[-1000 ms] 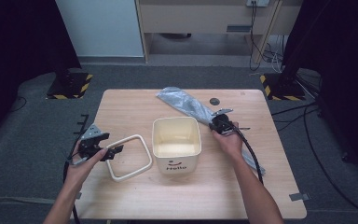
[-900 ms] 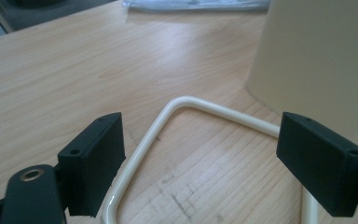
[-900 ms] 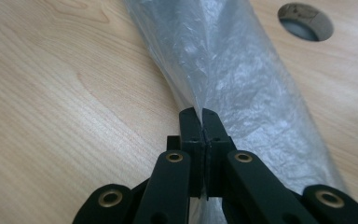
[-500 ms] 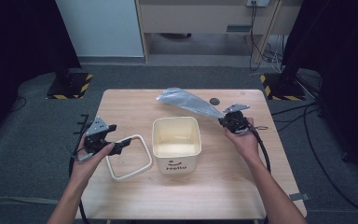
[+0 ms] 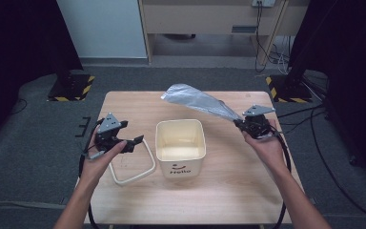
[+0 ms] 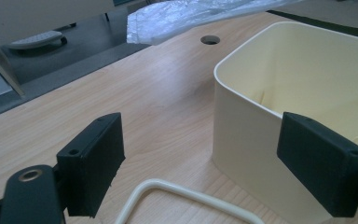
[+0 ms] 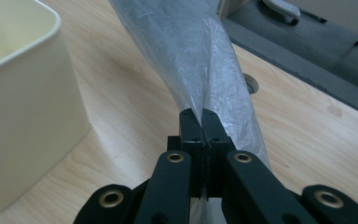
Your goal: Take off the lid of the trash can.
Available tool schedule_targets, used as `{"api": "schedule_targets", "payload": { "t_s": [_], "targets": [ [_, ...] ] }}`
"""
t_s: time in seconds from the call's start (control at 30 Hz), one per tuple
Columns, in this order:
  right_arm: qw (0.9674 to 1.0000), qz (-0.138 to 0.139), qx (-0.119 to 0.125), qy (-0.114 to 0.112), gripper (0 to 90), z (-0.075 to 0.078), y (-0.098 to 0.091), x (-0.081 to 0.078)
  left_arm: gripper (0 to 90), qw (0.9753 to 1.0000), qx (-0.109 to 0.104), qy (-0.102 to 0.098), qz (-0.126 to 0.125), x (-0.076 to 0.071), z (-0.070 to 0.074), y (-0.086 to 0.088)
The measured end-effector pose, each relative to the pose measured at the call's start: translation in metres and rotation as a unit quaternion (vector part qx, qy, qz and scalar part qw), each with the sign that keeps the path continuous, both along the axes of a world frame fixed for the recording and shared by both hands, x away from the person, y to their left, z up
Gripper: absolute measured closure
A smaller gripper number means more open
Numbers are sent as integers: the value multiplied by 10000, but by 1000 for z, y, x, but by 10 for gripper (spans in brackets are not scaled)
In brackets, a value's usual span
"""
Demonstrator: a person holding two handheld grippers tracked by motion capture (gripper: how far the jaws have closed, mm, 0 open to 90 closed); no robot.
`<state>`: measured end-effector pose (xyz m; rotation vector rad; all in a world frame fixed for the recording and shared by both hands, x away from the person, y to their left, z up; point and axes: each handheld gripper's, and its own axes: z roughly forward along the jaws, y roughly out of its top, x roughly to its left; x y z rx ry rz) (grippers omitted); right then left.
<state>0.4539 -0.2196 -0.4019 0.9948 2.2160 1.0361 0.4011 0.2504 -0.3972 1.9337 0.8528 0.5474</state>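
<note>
- The right gripper (image 5: 242, 123) has its jaws pressed together on one end of a grey plastic bag (image 5: 198, 100); in the right gripper view the film is pinched right between the black pads (image 7: 213, 128).
- The bag hangs in the air above the far half of the wooden table (image 5: 228, 191), stretching from the right gripper up and leftward over the far side of the bin.
- The left gripper (image 5: 134, 142) has its jaws wide apart with nothing between them; it is held above the table's left side.
- Just under and beside the left gripper lies a cream rectangular ring frame (image 5: 132, 169), flat on the wood, close to the bin's left wall.
- A cream square bin (image 5: 180, 148) stands upright at the table's centre, open at the top, between the two grippers.
- A round hole (image 6: 209, 39) shows in the tabletop beyond the bin.
</note>
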Motion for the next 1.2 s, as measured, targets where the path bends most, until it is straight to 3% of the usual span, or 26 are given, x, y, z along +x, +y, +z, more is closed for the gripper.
{"api": "schedule_targets", "payload": {
  "t_s": [0.37, 0.53, 1.2],
  "targets": [
    [9980, 583, -60, -237, 900, 30, -2, -29, 142, 9999, -116, -92, 54, -2, 7, -1],
    [9971, 704, -42, -299, 900, 39, -6, -36, 146, 9998, -45, -148, -123, -3, 15, -14],
    [9932, 1140, -62, -228, 900, 59, -25, -56, 142, 9995, 39, -86, -317, 5, 26, -54]
  ]
}}
